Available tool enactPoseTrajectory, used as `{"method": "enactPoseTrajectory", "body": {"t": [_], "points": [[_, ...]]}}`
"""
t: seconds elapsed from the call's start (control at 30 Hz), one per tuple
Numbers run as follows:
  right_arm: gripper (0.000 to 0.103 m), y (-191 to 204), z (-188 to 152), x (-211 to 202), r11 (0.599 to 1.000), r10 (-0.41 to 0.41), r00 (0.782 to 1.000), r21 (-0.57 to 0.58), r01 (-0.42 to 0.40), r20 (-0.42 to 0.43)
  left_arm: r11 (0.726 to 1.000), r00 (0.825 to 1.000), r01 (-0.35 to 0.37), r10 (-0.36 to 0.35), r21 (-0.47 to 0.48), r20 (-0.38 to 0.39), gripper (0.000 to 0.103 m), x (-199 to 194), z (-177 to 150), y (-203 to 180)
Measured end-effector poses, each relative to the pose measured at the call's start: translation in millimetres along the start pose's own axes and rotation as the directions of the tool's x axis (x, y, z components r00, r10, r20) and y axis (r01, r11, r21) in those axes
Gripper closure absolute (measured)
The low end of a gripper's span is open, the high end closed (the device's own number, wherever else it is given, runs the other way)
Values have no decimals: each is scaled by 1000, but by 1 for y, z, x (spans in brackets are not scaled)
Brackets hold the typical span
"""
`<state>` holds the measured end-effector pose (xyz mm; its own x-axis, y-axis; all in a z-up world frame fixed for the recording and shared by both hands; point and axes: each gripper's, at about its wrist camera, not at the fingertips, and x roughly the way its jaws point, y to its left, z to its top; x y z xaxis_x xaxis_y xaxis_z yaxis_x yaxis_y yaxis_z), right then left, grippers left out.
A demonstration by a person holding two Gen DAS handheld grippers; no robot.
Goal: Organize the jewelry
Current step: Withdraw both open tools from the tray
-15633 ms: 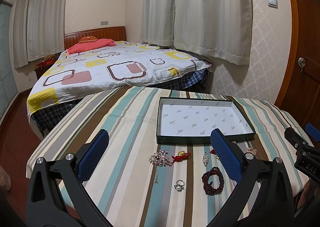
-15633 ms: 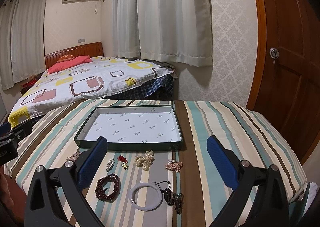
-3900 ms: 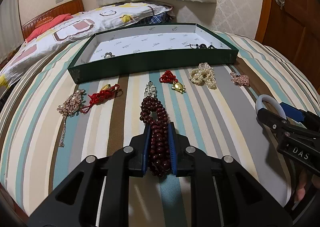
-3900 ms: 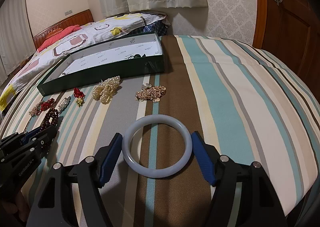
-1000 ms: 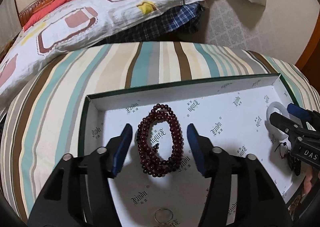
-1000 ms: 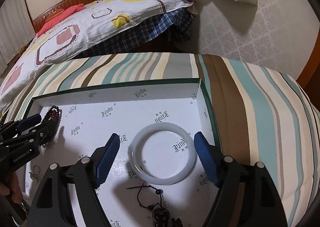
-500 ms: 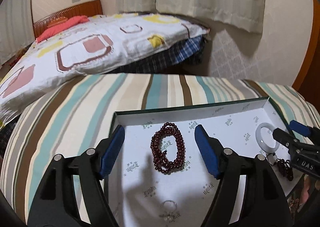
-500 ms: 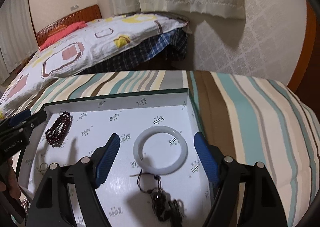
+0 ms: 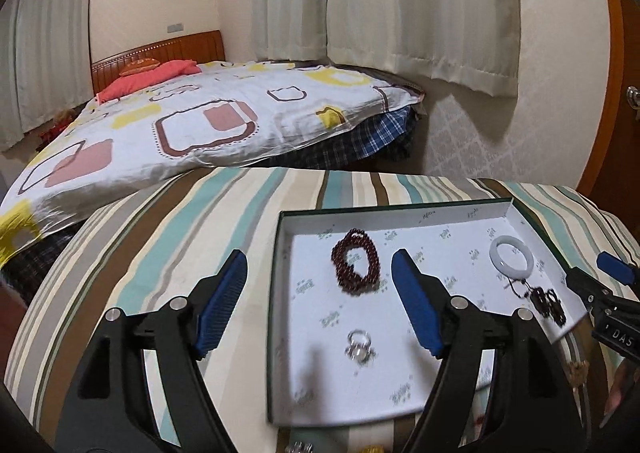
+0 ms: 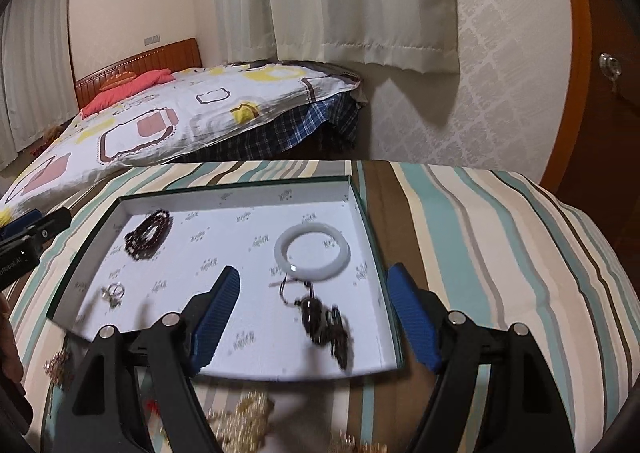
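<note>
The green tray (image 9: 280, 293) (image 10: 372, 213) with a white printed lining lies on the striped table. In it are a dark red bead bracelet (image 9: 355, 262) (image 10: 149, 231), a white bangle (image 9: 511, 257) (image 10: 313, 251), a silver ring (image 9: 359, 346) (image 10: 113, 293) and a dark pendant on a cord (image 9: 544, 299) (image 10: 324, 319). My left gripper (image 9: 320, 299) is open and empty, raised above the tray's left wall. My right gripper (image 10: 314, 313) is open and empty above the tray's near right part. Blurred gold and pearl pieces (image 10: 244, 419) lie in front of the tray.
The striped cloth (image 10: 500, 253) covers the round table. A bed with a patterned cover (image 9: 200, 125) stands behind the table, curtains above it. A wooden door (image 10: 600, 93) is at the right. My right gripper also shows at the left wrist view's right edge (image 9: 608, 293).
Both grippers have pulled back and up from the tray, open and empty. The bead bracelet and the bangle stay in the tray where they were let go.
</note>
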<state>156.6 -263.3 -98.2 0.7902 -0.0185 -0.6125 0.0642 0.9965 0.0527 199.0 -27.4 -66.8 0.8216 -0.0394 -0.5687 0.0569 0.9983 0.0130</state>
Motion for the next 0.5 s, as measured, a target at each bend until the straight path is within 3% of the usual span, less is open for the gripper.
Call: {"method": "enactPoseTrajectory", "body": {"t": [0.23, 0.5], "points": [[29, 5, -25, -26, 1000, -16, 1000, -6, 16, 15, 999, 1000, -31, 31, -25, 1, 30, -27, -24, 18], [29, 7, -50, -45, 1000, -15, 1000, 10, 15, 4, 997, 996, -50, 45, -55, -78, 30, -39, -64, 31]]}}
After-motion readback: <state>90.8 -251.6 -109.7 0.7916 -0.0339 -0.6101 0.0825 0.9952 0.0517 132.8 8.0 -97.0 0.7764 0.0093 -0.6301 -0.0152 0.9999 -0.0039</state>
